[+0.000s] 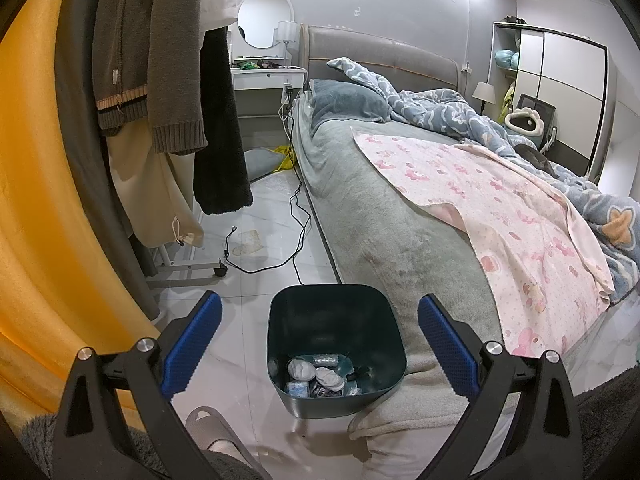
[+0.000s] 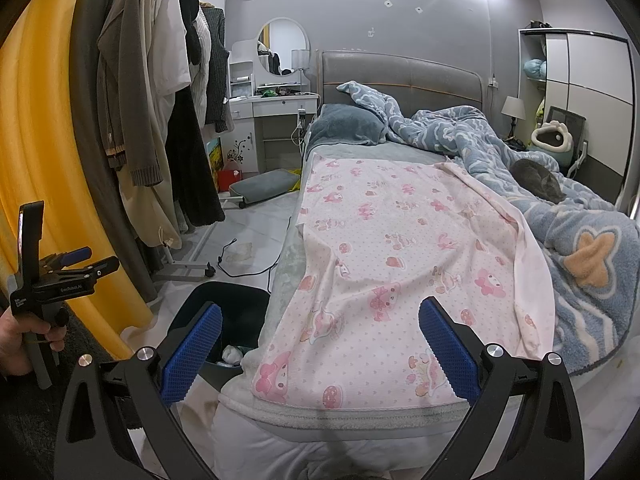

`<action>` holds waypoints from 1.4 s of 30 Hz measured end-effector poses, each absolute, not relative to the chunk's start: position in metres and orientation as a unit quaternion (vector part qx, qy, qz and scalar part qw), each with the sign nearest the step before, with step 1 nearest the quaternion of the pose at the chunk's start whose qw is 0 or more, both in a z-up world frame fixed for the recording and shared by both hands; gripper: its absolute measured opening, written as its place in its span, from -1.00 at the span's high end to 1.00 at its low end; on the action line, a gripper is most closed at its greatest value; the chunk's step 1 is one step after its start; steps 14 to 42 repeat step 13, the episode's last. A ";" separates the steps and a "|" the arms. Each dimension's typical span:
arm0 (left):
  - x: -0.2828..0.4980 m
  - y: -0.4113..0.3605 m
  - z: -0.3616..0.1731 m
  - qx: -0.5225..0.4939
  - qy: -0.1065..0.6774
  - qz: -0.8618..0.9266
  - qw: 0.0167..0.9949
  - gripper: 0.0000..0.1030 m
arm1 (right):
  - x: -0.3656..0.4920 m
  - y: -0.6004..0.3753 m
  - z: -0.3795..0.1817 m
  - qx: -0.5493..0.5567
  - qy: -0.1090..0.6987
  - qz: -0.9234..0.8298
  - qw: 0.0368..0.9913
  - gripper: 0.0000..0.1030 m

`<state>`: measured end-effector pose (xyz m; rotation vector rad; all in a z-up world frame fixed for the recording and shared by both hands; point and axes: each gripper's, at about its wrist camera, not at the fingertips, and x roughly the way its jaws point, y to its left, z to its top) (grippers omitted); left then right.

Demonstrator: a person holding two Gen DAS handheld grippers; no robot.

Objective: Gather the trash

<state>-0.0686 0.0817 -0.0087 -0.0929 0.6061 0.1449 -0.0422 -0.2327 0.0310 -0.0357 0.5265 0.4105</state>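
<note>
A dark teal trash bin (image 1: 334, 312) stands on the floor against the bed's side. It holds crumpled white tissues (image 1: 301, 369) and several small wrappers (image 1: 298, 389). My left gripper (image 1: 320, 344) is open and empty, hovering above the bin. In the right wrist view the bin (image 2: 236, 300) shows at lower left, partly hidden by a fingertip. My right gripper (image 2: 320, 344) is open and empty over the foot of the bed, above a pink patterned sheet (image 2: 400, 240). The left gripper tool (image 2: 60, 276) shows at far left, held in a hand.
The bed (image 1: 380, 216) fills the right side, with a blue quilt (image 2: 500, 152) and a grey cat (image 2: 538, 178) on it. A clothes rack (image 1: 172, 80) stands at left by a yellow curtain (image 1: 36, 200). A black cable (image 1: 276, 256) and stained paper (image 1: 248, 242) lie on the floor.
</note>
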 end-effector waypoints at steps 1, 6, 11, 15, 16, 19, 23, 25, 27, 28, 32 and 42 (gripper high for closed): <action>-0.068 0.082 -0.009 -0.047 0.298 0.071 0.951 -0.94 | -0.042 -0.232 0.031 -0.018 0.258 0.202 0.945 -0.94; -0.068 0.082 -0.009 -0.047 0.297 0.072 0.951 -0.94 | -0.041 -0.232 0.031 -0.018 0.259 0.202 0.945 -0.94; -0.069 0.080 -0.009 -0.047 0.298 0.071 0.951 -0.94 | -0.041 -0.232 0.032 -0.019 0.259 0.202 0.944 -0.94; -0.069 0.079 -0.010 -0.048 0.298 0.070 0.951 -0.94 | -0.041 -0.232 0.032 -0.019 0.259 0.202 0.944 -0.94; -0.069 0.079 -0.010 -0.048 0.298 0.070 0.951 -0.94 | -0.041 -0.232 0.032 -0.019 0.259 0.202 0.944 -0.94; -0.069 0.079 -0.010 -0.048 0.298 0.070 0.951 -0.94 | -0.041 -0.232 0.032 -0.019 0.259 0.202 0.944 -0.94; -0.069 0.079 -0.010 -0.048 0.298 0.070 0.951 -0.94 | -0.041 -0.232 0.032 -0.019 0.259 0.202 0.944 -0.94; -0.069 0.079 -0.010 -0.048 0.298 0.070 0.951 -0.94 | -0.041 -0.232 0.032 -0.019 0.259 0.202 0.944 -0.94; -0.069 0.079 -0.010 -0.048 0.298 0.070 0.951 -0.94 | -0.041 -0.232 0.032 -0.019 0.259 0.202 0.944 -0.94; -0.069 0.079 -0.010 -0.048 0.298 0.070 0.951 -0.94 | -0.041 -0.232 0.032 -0.019 0.259 0.202 0.944 -0.94; -0.069 0.079 -0.010 -0.048 0.298 0.070 0.951 -0.94 | -0.041 -0.232 0.032 -0.019 0.259 0.202 0.944 -0.94; -0.069 0.079 -0.010 -0.048 0.298 0.070 0.951 -0.94 | -0.041 -0.232 0.032 -0.019 0.259 0.202 0.944 -0.94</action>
